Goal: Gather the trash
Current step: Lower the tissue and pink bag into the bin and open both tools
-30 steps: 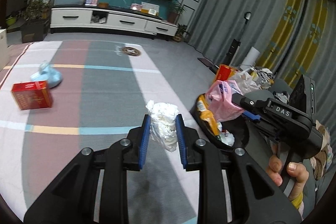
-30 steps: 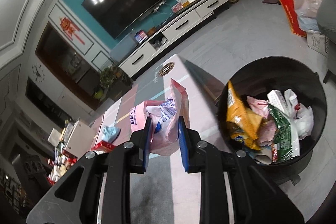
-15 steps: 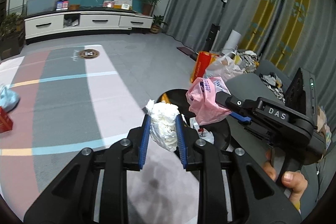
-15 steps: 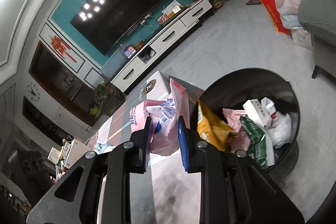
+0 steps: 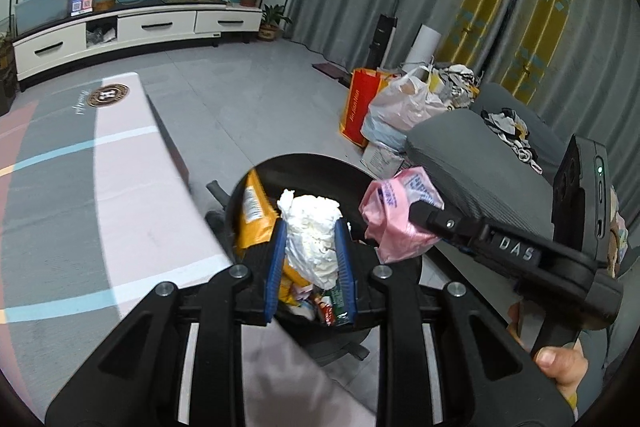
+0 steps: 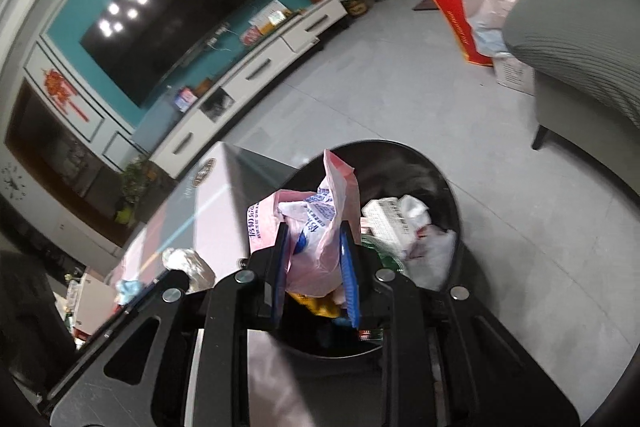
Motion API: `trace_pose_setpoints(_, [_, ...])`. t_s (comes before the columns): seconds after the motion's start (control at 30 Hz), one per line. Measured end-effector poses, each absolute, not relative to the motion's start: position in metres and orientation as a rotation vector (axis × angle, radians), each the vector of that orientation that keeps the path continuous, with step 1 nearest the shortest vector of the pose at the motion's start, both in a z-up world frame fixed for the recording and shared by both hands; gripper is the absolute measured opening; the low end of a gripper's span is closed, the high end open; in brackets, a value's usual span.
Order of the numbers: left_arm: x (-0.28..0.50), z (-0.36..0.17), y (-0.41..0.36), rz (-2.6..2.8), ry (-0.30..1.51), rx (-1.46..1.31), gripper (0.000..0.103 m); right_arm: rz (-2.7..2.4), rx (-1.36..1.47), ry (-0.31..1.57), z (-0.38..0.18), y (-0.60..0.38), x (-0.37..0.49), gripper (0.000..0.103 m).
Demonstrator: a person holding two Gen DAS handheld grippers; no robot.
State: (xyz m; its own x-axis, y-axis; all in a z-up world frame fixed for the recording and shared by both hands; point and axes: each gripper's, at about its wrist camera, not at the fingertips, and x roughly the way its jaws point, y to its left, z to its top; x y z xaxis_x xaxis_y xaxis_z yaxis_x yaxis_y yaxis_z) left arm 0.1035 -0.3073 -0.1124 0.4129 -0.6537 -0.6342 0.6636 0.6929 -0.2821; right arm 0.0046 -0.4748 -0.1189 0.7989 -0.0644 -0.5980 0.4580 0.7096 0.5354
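We see the tissue wad (image 5: 311,239) clamped in the left gripper (image 5: 310,267), over the bin (image 5: 320,167). Pink bag (image 6: 316,239) clamped in the right gripper (image 6: 316,267), also above the bin, beside the table (image 5: 132,187). Wrappers (image 6: 394,223) inside.

Crumpled white tissue wad (image 5: 312,239) and pink plastic bag (image 6: 316,239) hang above the black bin (image 5: 320,167).
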Motion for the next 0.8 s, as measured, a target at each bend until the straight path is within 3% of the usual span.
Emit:
trace_pose_setpoints(0.57, [0.12, -0.149, -0.371, -0.831, 0.886, 0.106, 0.025, -0.373, 0.766, 0.688, -0.146, -0.5, 0.01, 0.025])
trace_pose_setpoints(0.67, [0.122, -0.15, -0.373, -0.828, 0.887, 0.11, 0.035, -0.374, 0.787, 0.703, -0.149, -0.501, 0.013, 0.026])
trace_pose_setpoints(0.73, [0.122, -0.149, -0.375, -0.827, 0.878, 0.109, 0.051, -0.369, 0.804, 0.71, -0.151, -0.503, 0.016, 0.029])
trace_pose_setpoints(0.8, [0.122, -0.147, -0.374, -0.828, 0.868, 0.106, 0.054, -0.376, 0.807, 0.711, -0.151, -0.503, 0.016, 0.03])
